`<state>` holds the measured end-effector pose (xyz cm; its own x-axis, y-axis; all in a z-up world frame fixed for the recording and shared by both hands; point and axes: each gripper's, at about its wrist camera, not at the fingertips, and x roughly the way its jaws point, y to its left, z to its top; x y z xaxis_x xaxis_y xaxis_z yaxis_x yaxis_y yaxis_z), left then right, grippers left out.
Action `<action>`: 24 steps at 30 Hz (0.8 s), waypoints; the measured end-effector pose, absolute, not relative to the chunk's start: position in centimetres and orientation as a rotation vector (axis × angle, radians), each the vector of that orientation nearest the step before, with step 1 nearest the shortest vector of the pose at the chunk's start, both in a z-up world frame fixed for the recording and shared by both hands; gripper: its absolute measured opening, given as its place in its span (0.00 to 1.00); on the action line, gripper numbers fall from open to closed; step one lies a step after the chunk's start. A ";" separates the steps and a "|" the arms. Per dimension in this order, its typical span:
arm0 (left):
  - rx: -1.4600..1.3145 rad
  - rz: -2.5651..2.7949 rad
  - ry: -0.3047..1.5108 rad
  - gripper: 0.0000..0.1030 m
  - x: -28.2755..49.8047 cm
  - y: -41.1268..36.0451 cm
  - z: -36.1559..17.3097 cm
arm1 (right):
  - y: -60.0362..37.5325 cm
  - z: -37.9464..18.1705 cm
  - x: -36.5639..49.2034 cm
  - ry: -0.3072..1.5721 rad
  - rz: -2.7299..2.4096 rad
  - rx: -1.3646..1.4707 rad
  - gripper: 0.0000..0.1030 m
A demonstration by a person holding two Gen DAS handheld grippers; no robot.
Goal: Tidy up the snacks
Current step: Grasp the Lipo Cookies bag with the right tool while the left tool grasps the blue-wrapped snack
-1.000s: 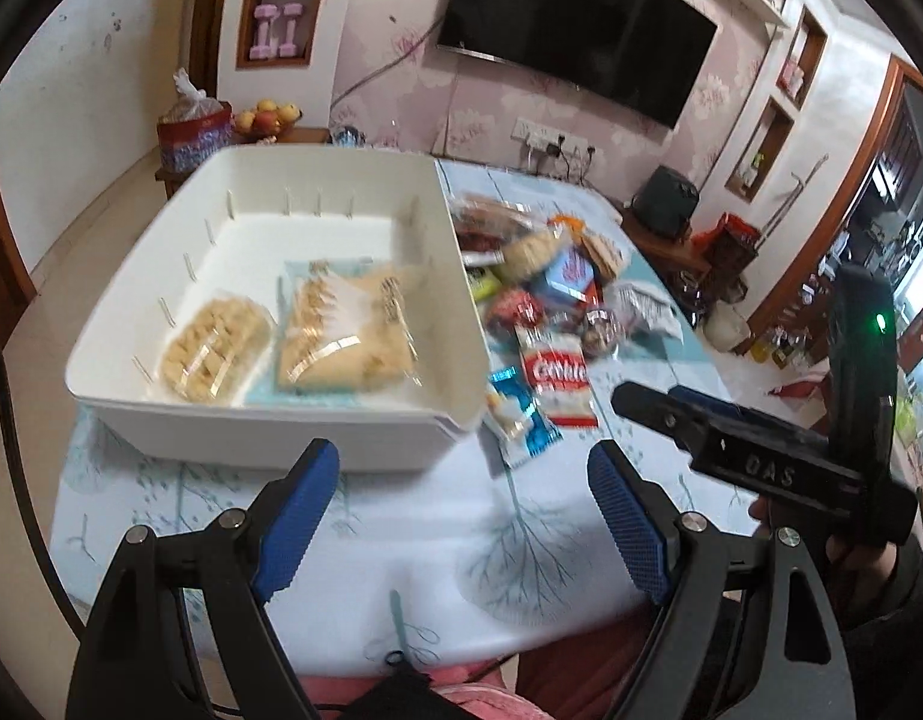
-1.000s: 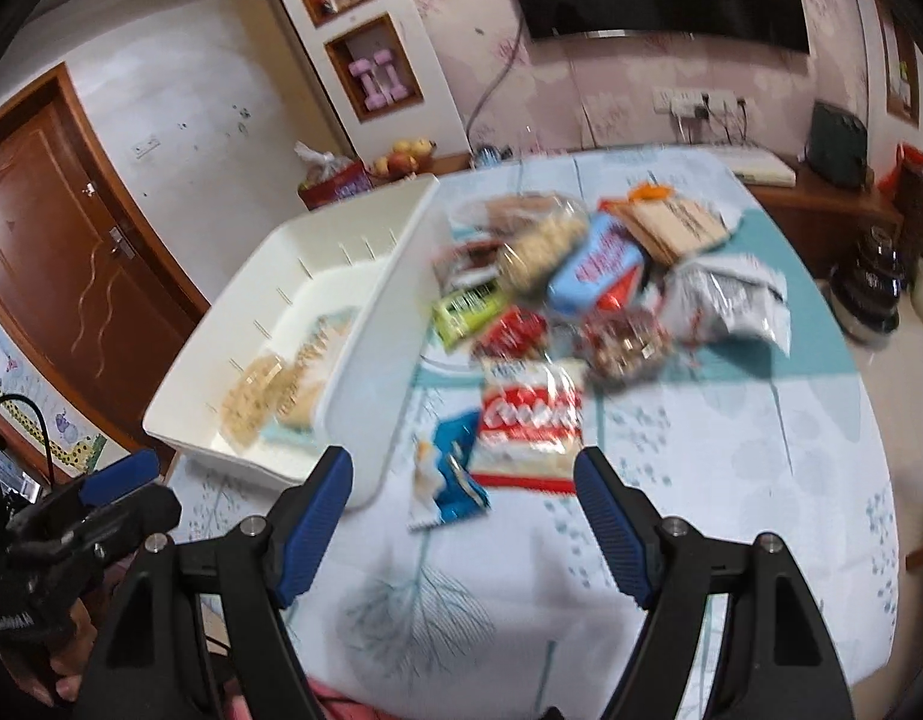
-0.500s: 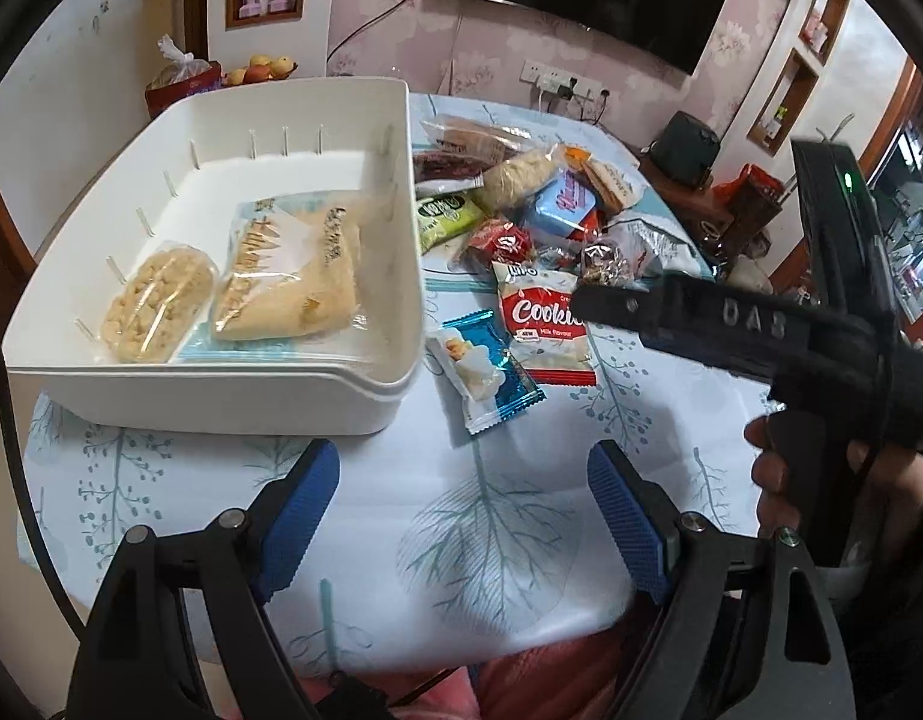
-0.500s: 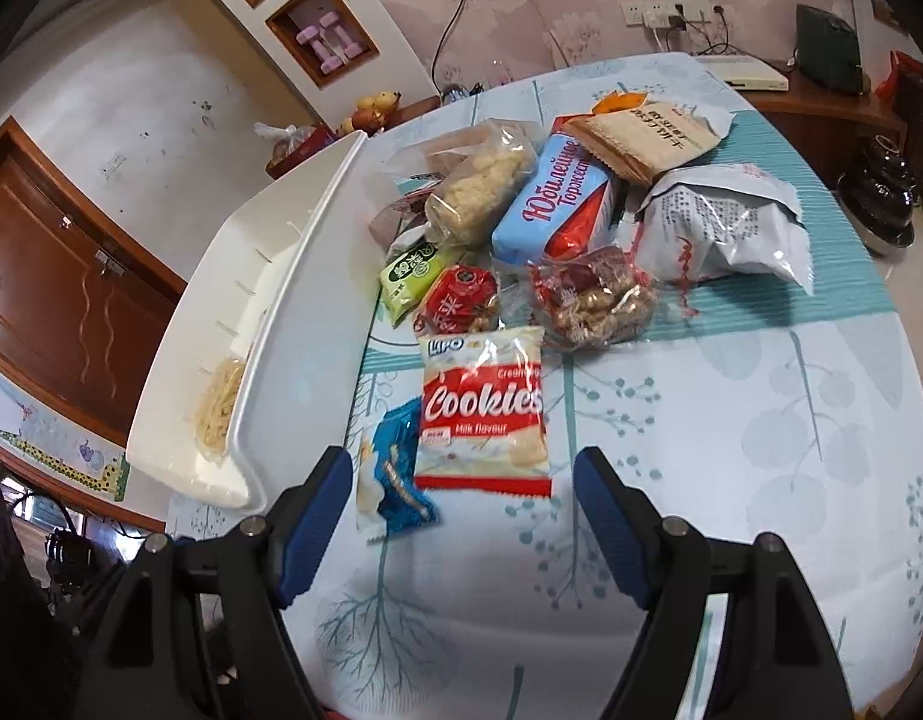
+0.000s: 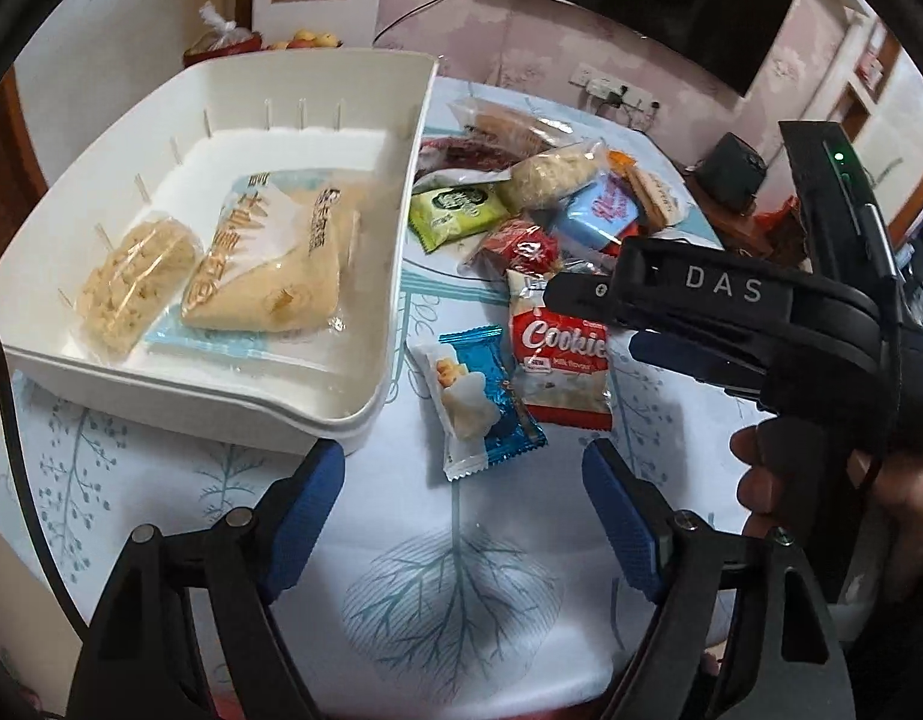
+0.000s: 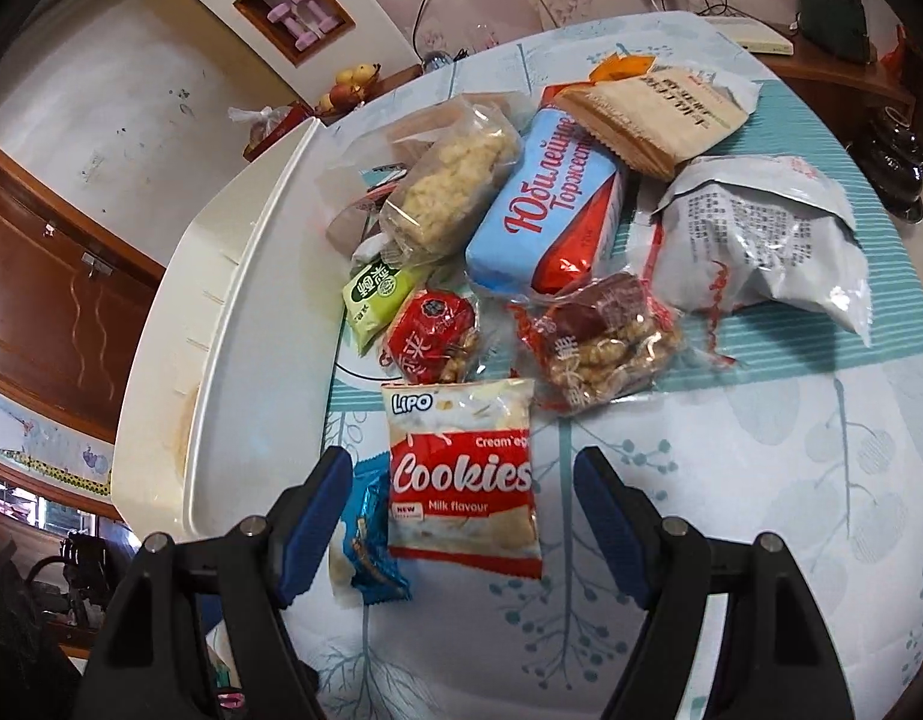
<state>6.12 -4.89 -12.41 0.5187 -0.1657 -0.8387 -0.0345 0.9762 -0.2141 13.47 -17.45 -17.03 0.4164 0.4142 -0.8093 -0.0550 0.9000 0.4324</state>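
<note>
Left gripper [image 5: 463, 510] angled down over tablecloth [image 5: 455, 588], jaws closing, nothing between. Right gripper [image 6: 461, 516] pitched down, jaws wide, hovering over Cookies packet [image 6: 463, 483], not gripping. White bin [image 5: 395, 276] holds two packets. Blue wrapper [image 5: 479, 402] lies beside bin. Roughly nine snacks loose on table.

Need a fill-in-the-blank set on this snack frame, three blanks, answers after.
1. The white bin holds ____ snack packs.
2. The big word on the red and white pack between the right tongs is ____.
3. The small pack lying beside the cookie pack, on the bin's side, is white and ____.

Answers: two; Cookies; blue
</note>
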 end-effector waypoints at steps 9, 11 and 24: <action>-0.288 -0.024 1.047 0.78 7.4 -5.6 -13.5 | -15.9 -18.1 15.0 1.165 0.296 0.317 0.75; -0.297 -0.027 1.050 0.78 7.6 -5.9 -13.7 | -15.6 -18.1 15.1 1.160 0.291 0.305 0.75; -0.326 0.008 1.057 0.76 9.2 -6.7 -14.3 | -15.3 -18.2 15.5 1.137 0.298 0.214 0.43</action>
